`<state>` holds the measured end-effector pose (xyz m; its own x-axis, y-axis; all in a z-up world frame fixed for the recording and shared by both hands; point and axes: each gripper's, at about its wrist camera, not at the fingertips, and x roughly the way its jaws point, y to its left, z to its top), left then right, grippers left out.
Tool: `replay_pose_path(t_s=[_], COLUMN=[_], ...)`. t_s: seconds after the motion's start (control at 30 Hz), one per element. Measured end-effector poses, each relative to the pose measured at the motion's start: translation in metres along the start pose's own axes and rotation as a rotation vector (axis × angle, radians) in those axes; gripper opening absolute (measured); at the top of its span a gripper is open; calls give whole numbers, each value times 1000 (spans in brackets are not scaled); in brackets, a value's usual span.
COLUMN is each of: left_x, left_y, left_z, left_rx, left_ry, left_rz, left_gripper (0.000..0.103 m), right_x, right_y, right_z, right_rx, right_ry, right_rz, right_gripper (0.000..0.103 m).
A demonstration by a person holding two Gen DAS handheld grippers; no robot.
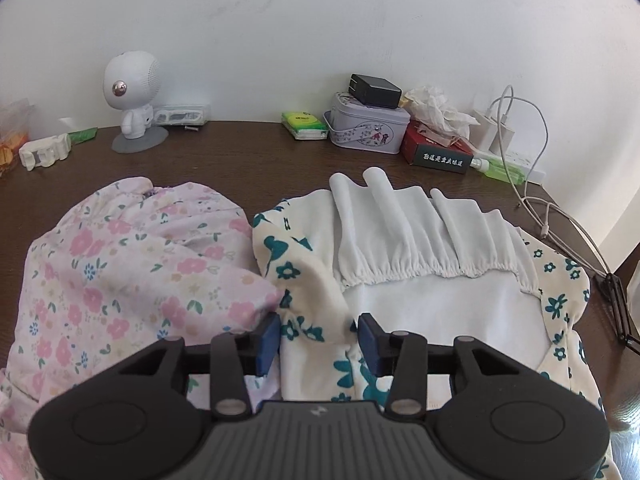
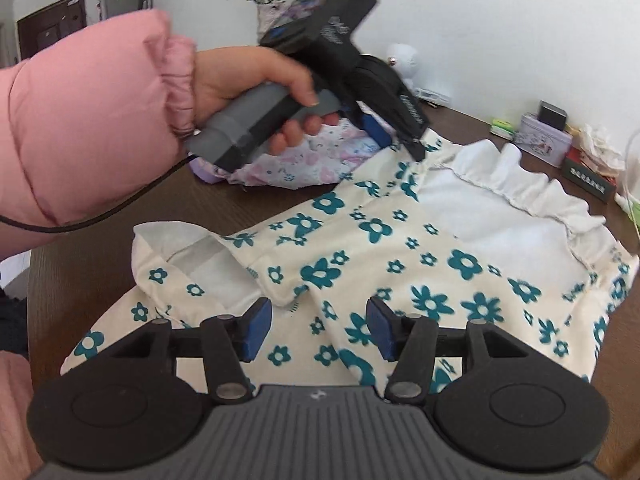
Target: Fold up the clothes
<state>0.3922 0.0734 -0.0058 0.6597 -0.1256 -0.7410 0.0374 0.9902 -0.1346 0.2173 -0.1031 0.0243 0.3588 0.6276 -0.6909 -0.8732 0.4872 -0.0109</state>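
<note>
Lilac tin bears a black charger; both tools gape over the garment.

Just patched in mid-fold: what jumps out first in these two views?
The cream garment with teal flowers dominates, spread across the dark wooden table with its white ruffled lining turned up at the far side. A pink floral garment lies bunched to its left. In the right wrist view, a hand in a puffy pink sleeve holds the left gripper over the far edge.
</note>
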Motion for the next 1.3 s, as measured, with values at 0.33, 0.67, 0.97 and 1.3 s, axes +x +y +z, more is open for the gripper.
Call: replay_pose_path(t_s=[0.33, 0.67, 0.97, 1.3], left_x=[2, -40, -100, -35], left_y=[12, 5, -109, -222], left_z=[0, -5, -8, -16], left_rx=[43, 36, 329, 466], left_ry=[-9, -40, -37, 82], left_rz=[8, -61, -166, -145], left_gripper=[5, 59, 70, 69], right_x=[30, -72, -121, -93], right_y=[2, -19, -45, -43], right_z=[2, -25, -100, -109], right_rx=[-16, 131, 300, 219], right_ry=[60, -146, -65, -20], right_rz=[55, -51, -219, -317], right_gripper=[18, 70, 62, 32])
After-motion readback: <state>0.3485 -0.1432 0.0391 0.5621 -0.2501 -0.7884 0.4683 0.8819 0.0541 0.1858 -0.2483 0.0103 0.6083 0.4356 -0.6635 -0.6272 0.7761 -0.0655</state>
